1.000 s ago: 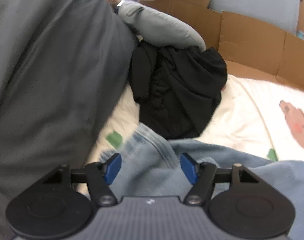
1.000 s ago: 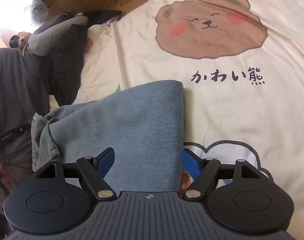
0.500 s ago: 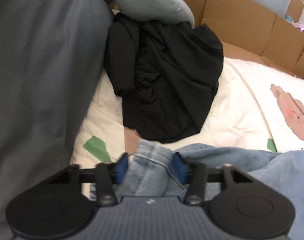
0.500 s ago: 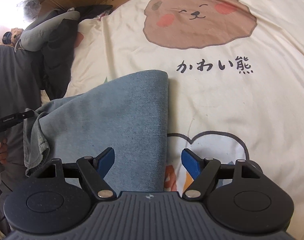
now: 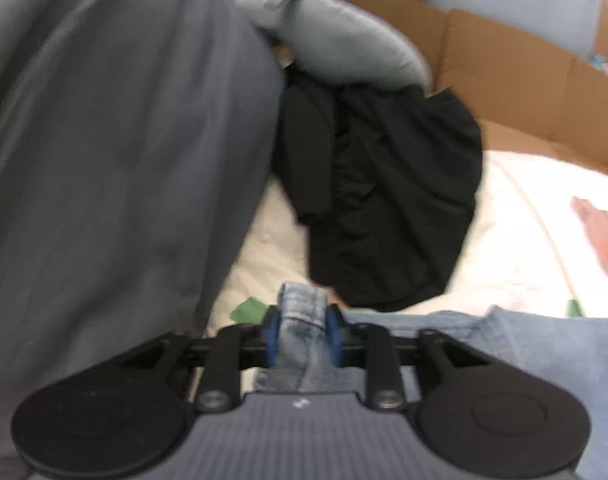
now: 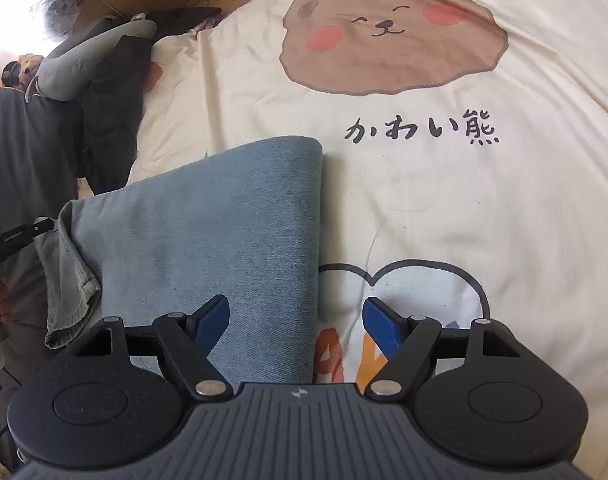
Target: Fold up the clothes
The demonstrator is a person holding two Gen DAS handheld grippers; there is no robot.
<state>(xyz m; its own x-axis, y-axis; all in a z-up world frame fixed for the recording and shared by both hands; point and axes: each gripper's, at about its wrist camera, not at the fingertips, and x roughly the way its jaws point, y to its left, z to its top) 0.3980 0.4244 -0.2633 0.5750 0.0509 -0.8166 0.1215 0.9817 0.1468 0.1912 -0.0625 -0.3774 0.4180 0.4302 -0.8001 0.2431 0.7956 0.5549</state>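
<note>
Left view blurry; fisheye-warped edges.

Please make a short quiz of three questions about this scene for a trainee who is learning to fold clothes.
1. True or false: the left gripper pinches a bunched edge of the jeans.
2. The black garment lies: A) on the jeans, B) beyond the jeans beside the grey trouser leg, C) under the bear print.
3. Fill in: the right gripper is ____ above the jeans' folded edge.

Key: 1 true; 2 B; 3 open.

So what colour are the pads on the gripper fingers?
Blue pads, clearest in the right wrist view, on the open right gripper.
</note>
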